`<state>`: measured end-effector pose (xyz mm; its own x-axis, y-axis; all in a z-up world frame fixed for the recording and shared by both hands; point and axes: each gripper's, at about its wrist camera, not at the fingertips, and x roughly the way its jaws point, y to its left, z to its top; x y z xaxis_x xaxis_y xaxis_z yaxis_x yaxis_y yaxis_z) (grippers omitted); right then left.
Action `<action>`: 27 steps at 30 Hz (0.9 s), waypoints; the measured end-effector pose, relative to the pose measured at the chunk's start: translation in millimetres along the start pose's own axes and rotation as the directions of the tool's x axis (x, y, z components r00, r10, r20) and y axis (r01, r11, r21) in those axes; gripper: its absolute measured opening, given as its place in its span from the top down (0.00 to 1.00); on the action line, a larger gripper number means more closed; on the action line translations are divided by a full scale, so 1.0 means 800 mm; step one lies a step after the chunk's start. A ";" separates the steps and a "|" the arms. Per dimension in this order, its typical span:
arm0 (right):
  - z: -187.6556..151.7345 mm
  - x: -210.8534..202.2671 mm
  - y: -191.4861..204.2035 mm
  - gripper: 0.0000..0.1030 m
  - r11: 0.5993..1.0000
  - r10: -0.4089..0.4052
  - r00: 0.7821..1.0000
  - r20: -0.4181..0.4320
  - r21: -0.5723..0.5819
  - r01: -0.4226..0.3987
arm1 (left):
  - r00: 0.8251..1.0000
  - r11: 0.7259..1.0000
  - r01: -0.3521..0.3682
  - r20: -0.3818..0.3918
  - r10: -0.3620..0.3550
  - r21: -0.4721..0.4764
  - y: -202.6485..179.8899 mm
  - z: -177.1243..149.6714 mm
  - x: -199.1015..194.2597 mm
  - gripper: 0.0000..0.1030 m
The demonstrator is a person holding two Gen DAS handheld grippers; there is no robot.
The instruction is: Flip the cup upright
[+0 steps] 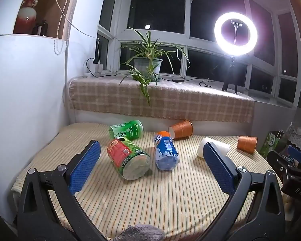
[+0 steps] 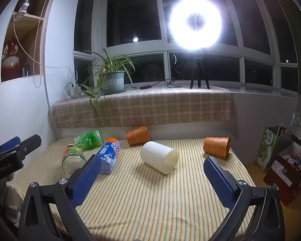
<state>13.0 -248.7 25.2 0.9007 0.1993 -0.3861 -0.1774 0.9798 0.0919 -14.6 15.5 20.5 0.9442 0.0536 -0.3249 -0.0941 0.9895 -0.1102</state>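
A white cup (image 2: pixel 159 156) lies on its side on the striped table cloth (image 2: pixel 150 196), its mouth towards me; it also shows in the left wrist view (image 1: pixel 216 147), partly behind a finger. Two orange cups lie on their sides: one at the back (image 2: pixel 137 135) (image 1: pixel 181 129), one at the right (image 2: pixel 216 147) (image 1: pixel 246 144). My right gripper (image 2: pixel 151 167) is open and empty, just short of the white cup. My left gripper (image 1: pixel 151 153) is open and empty, above the bottles.
A red-and-green bottle (image 1: pixel 127 160), a blue bottle (image 1: pixel 165 152) and a green bottle (image 1: pixel 126 129) lie on the cloth's left half. A checked ledge (image 2: pixel 142 106) with a potted plant (image 2: pixel 112 80) and ring light (image 2: pixel 195 22) stands behind. Boxes (image 2: pixel 285 172) stand right of the table.
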 end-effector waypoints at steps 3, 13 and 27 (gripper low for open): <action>-0.002 0.003 0.003 0.00 1.000 -0.007 1.000 0.007 -0.006 0.007 | 1.000 1.000 -0.010 0.008 0.010 0.002 0.001 -0.003 -0.002 0.00; -0.010 0.002 0.009 0.00 1.000 -0.022 1.000 0.013 0.002 0.022 | 1.000 1.000 -0.008 0.015 0.007 0.012 0.004 -0.006 -0.004 0.00; -0.013 0.005 0.004 0.00 1.000 -0.026 1.000 0.010 0.018 0.025 | 1.000 1.000 -0.007 0.006 0.007 0.023 0.002 -0.003 -0.005 0.00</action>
<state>12.1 -244.4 14.8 0.9089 0.1740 -0.3789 -0.1475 0.9842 0.0983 -19.6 16.5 19.0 0.9453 0.0613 -0.3203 -0.0934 0.9919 -0.0859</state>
